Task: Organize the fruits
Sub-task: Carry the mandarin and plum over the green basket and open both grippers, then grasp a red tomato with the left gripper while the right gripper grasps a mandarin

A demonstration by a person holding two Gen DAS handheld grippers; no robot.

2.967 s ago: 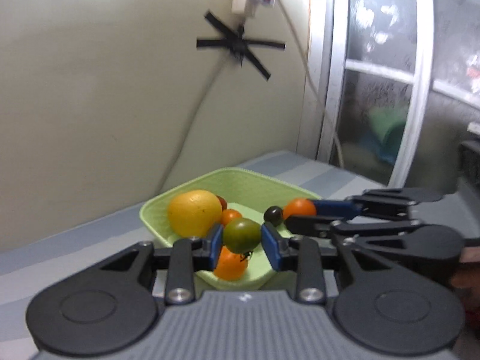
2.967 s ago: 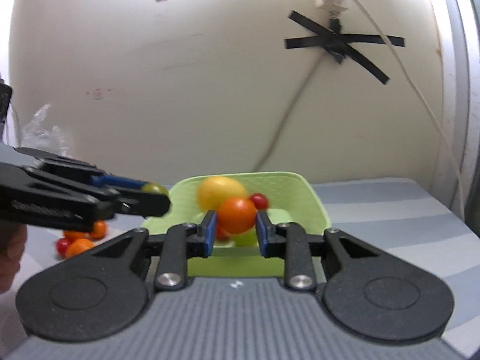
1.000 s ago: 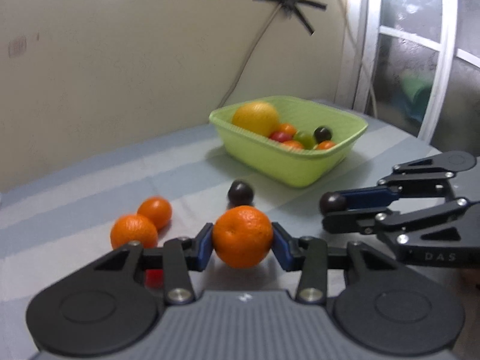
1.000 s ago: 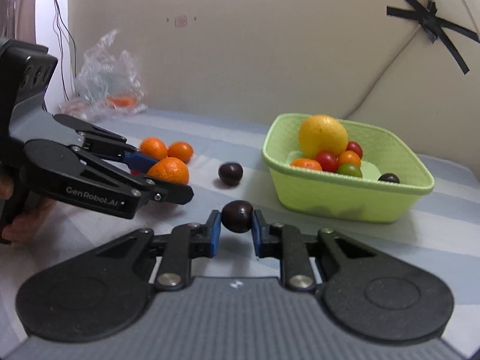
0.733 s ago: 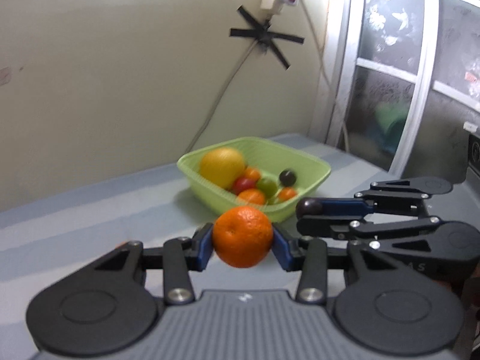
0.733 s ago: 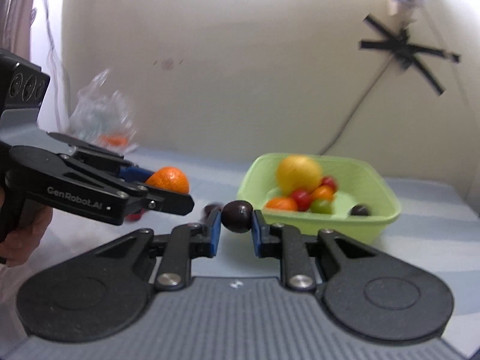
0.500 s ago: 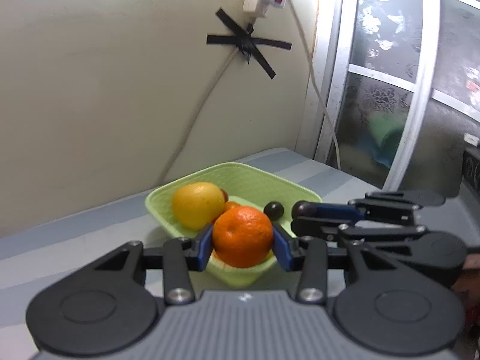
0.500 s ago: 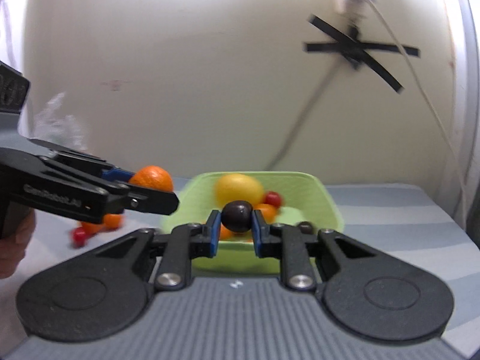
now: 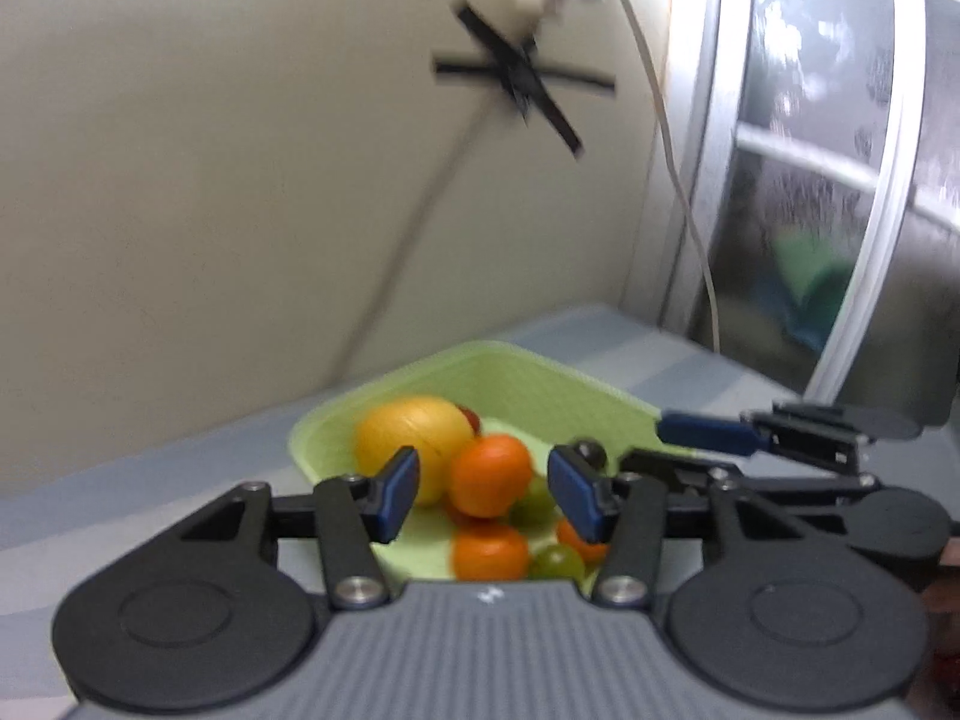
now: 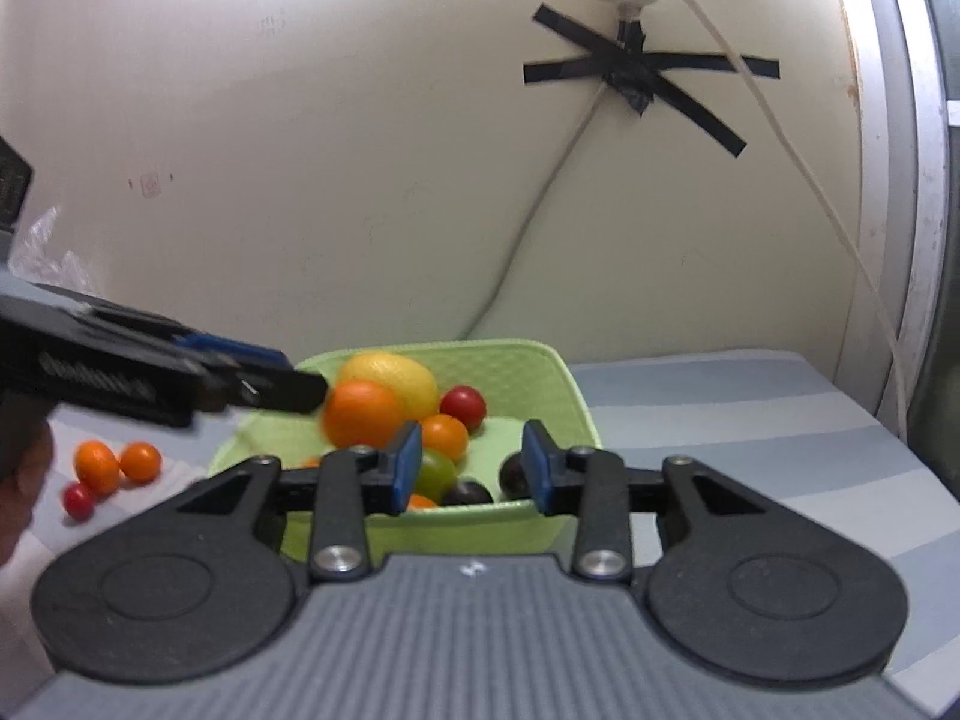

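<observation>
Over the green basket point(image 9: 606, 399) my left gripper point(image 9: 486, 495) has its jaws opening. The orange point(image 9: 491, 474) sits loose between the blue pads, touching neither, blurred above the fruit pile. A big yellow citrus point(image 9: 411, 441), small orange, green and red fruits fill the basket. My right gripper point(image 10: 473, 474) hangs over the basket's near side point(image 10: 576, 408) with jaws opening and nothing pressed between the pads. Two dark plums point(image 10: 468, 492) point(image 10: 513, 474) lie in the basket below it. The left gripper point(image 10: 294, 375) reaches in from the left above the orange point(image 10: 360, 414).
Two small oranges point(image 10: 96, 465) point(image 10: 141, 462) and a red fruit point(image 10: 78, 501) lie on the striped table left of the basket. A wall with taped cable stands just behind the basket. A window frame point(image 9: 708, 180) rises at the right. A hand point(image 10: 18, 480) holds the left gripper.
Both grippers carried their fruit from the table to above the basket. Both jaws have spread: the orange is free of the left pads, and the dark plum has left the right pads.
</observation>
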